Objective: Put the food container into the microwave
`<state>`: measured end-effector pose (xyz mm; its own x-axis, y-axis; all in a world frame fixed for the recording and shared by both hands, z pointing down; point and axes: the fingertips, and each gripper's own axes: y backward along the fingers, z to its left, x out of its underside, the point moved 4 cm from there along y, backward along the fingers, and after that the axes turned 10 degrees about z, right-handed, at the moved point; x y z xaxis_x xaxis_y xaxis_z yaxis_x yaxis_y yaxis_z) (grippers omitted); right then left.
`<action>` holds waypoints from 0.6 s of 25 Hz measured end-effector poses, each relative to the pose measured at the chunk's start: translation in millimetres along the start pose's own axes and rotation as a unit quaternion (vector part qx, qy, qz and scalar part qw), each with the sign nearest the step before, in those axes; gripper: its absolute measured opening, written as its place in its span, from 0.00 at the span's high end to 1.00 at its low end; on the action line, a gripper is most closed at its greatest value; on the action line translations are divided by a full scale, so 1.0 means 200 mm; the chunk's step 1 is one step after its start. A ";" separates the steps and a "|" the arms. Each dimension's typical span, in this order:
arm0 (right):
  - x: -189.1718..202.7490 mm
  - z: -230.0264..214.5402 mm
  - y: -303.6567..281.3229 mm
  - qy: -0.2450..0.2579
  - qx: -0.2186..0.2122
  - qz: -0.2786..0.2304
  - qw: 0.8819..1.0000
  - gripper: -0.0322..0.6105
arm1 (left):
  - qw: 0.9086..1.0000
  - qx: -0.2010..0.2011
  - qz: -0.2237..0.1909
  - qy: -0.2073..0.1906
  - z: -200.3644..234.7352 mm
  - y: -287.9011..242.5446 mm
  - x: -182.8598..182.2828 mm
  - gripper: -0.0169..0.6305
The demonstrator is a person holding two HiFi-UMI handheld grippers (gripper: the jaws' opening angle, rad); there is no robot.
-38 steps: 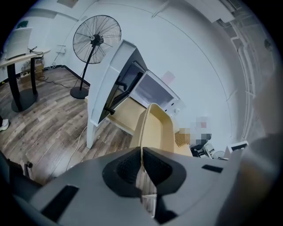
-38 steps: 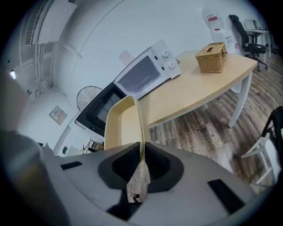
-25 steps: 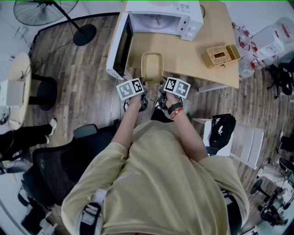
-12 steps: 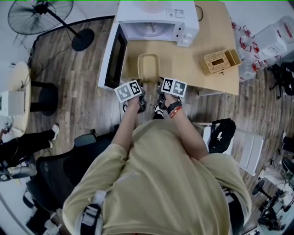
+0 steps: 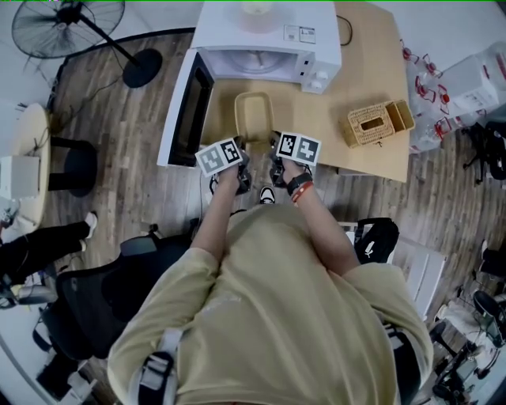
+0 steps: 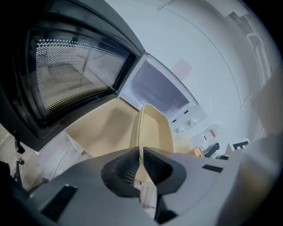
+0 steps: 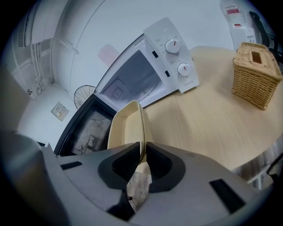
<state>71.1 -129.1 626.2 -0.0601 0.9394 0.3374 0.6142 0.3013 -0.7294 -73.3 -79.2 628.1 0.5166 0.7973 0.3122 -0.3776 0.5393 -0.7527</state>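
A cream food container (image 5: 254, 117) is held over the wooden table (image 5: 360, 79) in front of the white microwave (image 5: 265, 43), whose door (image 5: 183, 115) hangs open to the left. My left gripper (image 5: 241, 160) is shut on the container's near left rim (image 6: 140, 132). My right gripper (image 5: 275, 160) is shut on its near right rim (image 7: 140, 132). The container (image 6: 152, 130) looks empty and points toward the microwave cavity (image 7: 132, 81). The container (image 7: 126, 126) sits level between both grippers.
A wicker box (image 5: 375, 123) stands on the table to the right of the container. A floor fan (image 5: 75, 24) is at the far left. A black chair (image 5: 118, 285) and a seated person's leg (image 5: 47, 233) are at the left; a black bag (image 5: 378, 237) lies right.
The container and both grippers have come a little closer to the microwave, and the view has shifted so that the microwave door shows wider open at the left.
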 end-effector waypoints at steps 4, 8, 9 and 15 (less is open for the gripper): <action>-0.06 -0.02 0.00 -0.005 -0.007 -0.001 1.000 0.87 | 1.000 -0.001 -0.003 -0.001 -0.05 -0.02 -0.04 0.92; -0.09 -0.03 -0.01 -0.010 -0.016 0.003 1.000 0.87 | 1.000 -0.006 -0.004 0.000 -0.07 -0.03 -0.08 0.92; -0.10 -0.03 -0.01 -0.013 -0.018 0.003 1.000 0.87 | 1.000 -0.005 -0.004 0.000 -0.07 -0.03 -0.09 0.92; -0.16 -0.06 -0.01 -0.021 -0.017 -0.006 1.000 0.87 | 1.000 0.004 -0.005 -0.005 -0.12 -0.06 -0.14 0.92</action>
<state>80.6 -162.6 623.4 -0.1001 0.9424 0.3193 0.6403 0.3066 -0.7043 -65.5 -115.1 615.5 0.5127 0.7946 0.3252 -0.3792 0.5494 -0.7445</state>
